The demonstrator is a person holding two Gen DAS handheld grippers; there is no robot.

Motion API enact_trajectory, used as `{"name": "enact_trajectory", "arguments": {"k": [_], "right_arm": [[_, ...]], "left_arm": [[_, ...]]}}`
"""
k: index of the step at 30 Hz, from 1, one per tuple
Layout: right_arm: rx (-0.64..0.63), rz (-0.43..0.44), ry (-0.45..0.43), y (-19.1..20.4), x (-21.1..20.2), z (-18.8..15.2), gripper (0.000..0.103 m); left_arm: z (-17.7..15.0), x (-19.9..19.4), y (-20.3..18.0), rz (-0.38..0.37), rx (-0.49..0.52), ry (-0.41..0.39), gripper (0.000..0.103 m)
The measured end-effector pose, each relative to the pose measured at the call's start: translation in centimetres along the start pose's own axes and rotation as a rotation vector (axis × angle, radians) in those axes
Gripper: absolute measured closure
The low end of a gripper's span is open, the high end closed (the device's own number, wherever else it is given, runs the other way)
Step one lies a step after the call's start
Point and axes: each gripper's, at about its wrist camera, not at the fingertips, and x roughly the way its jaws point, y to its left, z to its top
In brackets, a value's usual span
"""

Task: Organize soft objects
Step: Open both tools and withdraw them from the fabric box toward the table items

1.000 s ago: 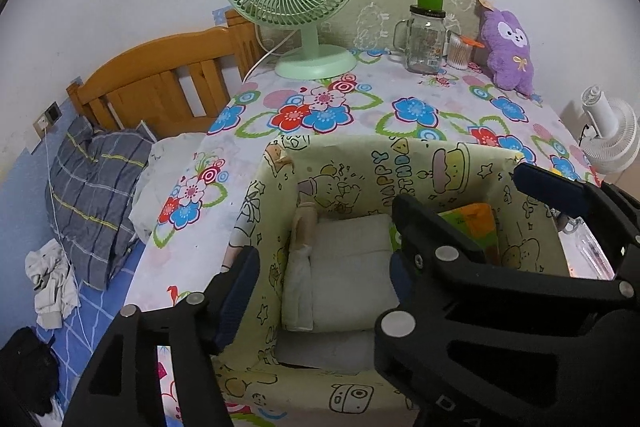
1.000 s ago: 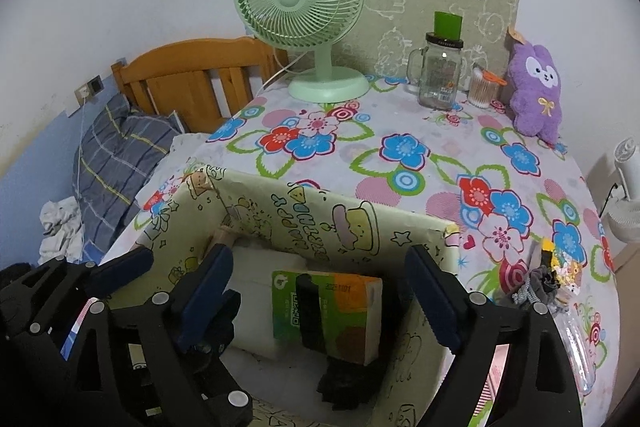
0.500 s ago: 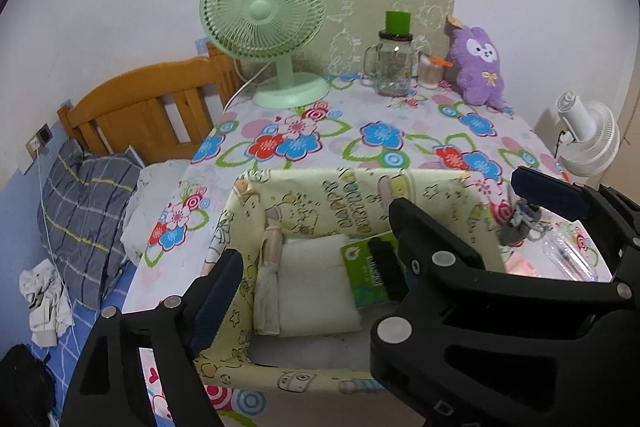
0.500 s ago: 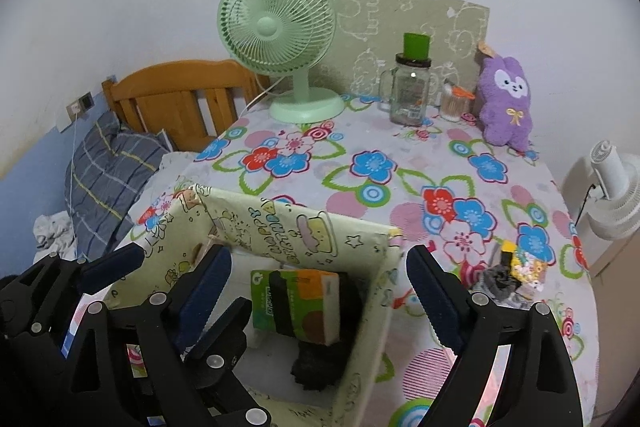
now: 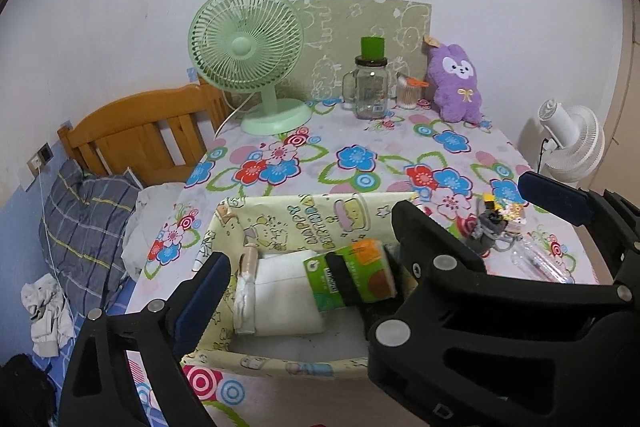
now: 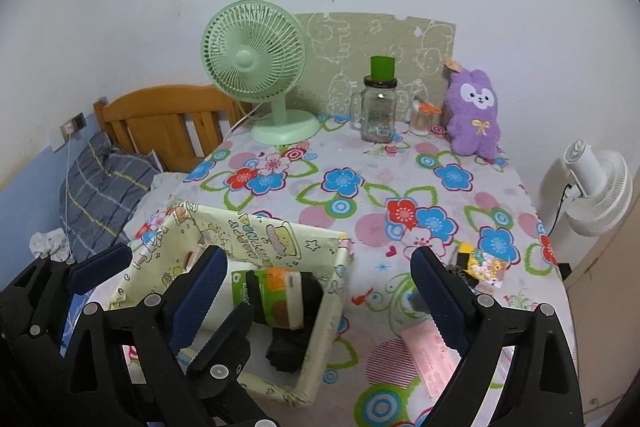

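Note:
A yellow cartoon-print storage box [image 5: 320, 223] [image 6: 256, 235] stands at the near side of the flowered table. Inside lie a white folded cloth [image 5: 280, 291], a green tissue pack [image 5: 352, 279] [image 6: 276, 299] and a dark soft item [image 6: 290, 343]. A purple plush bunny [image 5: 456, 83] [image 6: 474, 113] sits at the table's far right. My left gripper [image 5: 308, 283] is open above the box. My right gripper [image 6: 316, 291] is open and empty, above the box's right edge.
A green fan [image 5: 248, 51], a glass jar with green lid [image 5: 372, 87] and a toothpick cup [image 5: 408, 95] stand at the back. A keychain cluster [image 6: 480, 263] and a pink packet [image 6: 428, 359] lie right of the box. Bed and headboard [image 5: 132, 131] are left; a white fan [image 6: 596, 187] is right.
Both grippers have drawn back and up from the box, so more of the table shows. The tissue pack stays in the box.

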Motion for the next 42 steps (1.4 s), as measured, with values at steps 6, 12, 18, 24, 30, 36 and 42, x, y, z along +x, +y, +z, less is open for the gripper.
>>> {"name": "enact_trajectory", "arguments": {"k": [6, 12, 18, 24, 30, 36, 42], "right_arm": [[0.015, -0.011, -0.024, -1.4, -1.7, -0.1, 0.005], [0.025, -0.028, -0.059, -3.1, -3.6, -0.4, 0.002], [0.045, -0.057, -0.077, -5.0, -4.9, -0.9, 0.002], [0.054, -0.068, -0.092, -6.5, -6.2, -1.6, 0.001], [0.059, -0.079, -0.103, -8.0, -7.3, -2.4, 0.001], [0.075, -0.083, -0.107, -9.7, -8.1, -3.3, 0.001], [0.081, -0.118, -0.097, -11.3, -8.3, -4.8, 0.001]], "left_arm": [[0.3, -1.3, -1.6, -0.014, 0.005, -0.029, 0.001], [0.4, -2.5, -3.5, -0.044, 0.021, -0.052, 0.0], [0.4, -3.0, -5.5, -0.057, 0.037, -0.051, 0.0], [0.1, -3.8, -7.4, -0.066, 0.04, -0.068, 0.0], [-0.3, -4.4, -9.2, -0.091, 0.031, -0.072, 0.0], [-0.9, -4.6, -10.8, -0.111, 0.03, -0.081, 0.0], [-1.8, -4.3, -12.7, -0.116, 0.058, -0.085, 0.0]]}}
